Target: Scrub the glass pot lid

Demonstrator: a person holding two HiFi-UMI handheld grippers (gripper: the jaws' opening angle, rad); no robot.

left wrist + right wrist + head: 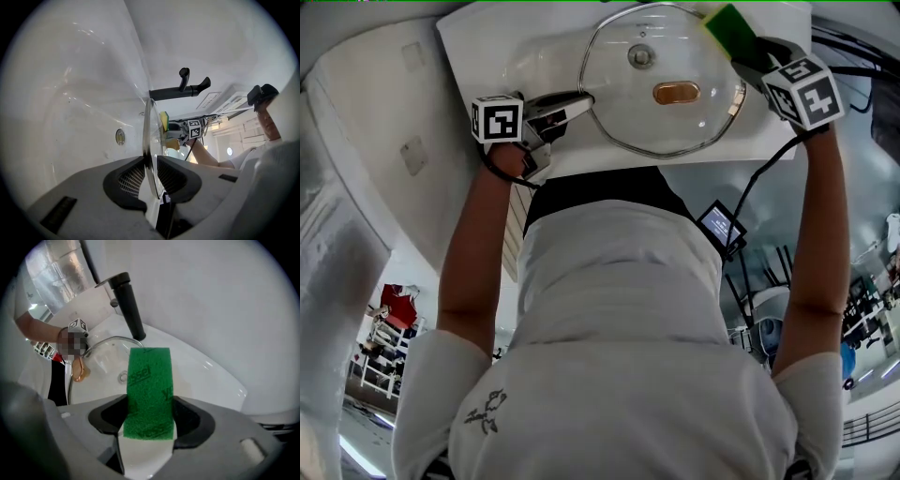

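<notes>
Perhaps sponge (729, 28) touches clamped lid (661, 124).

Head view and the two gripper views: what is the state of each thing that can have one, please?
glass pot lid: held by its rim above the sink.
left tongs: shut on the lid's rim.
sponge: clamped, green side showing, near the lid's edge.
right tongs: shut on the sponge.
faucet: no water seen running.
</notes>
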